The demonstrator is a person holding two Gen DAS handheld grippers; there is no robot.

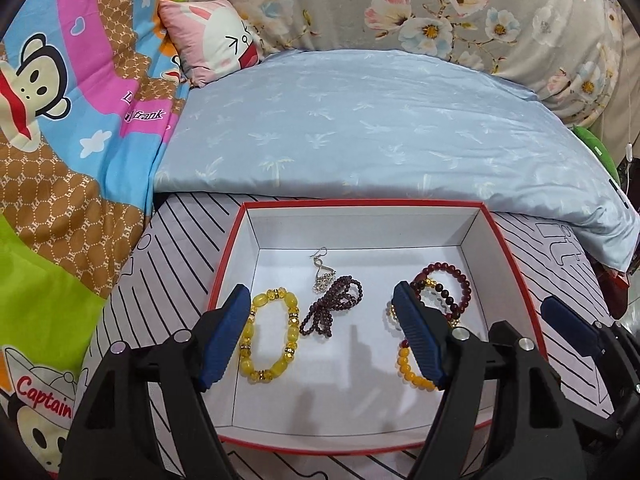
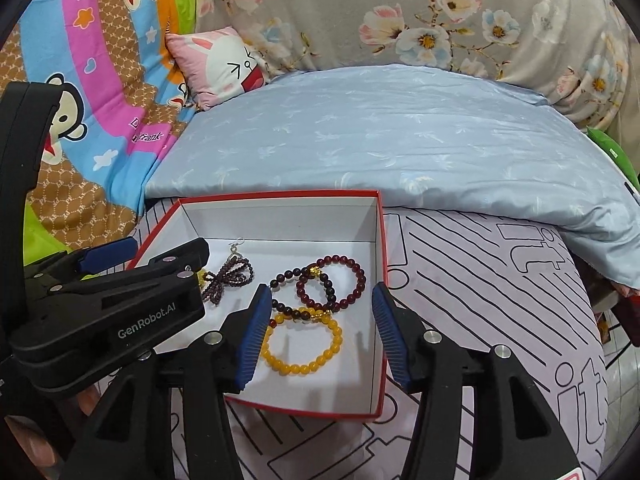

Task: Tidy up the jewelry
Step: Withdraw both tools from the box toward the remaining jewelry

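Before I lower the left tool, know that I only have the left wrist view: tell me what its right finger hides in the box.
Observer: A small-bead yellow bracelet, a complete ring lying flat inside the box.
Operator: Now report the right tool.
Observer: The right tool is open and empty, one finger over the box, the other outside its right wall.
Operator: Say what touches that yellow ring.
Observer: A dark beaded bracelet lies across its far edge.
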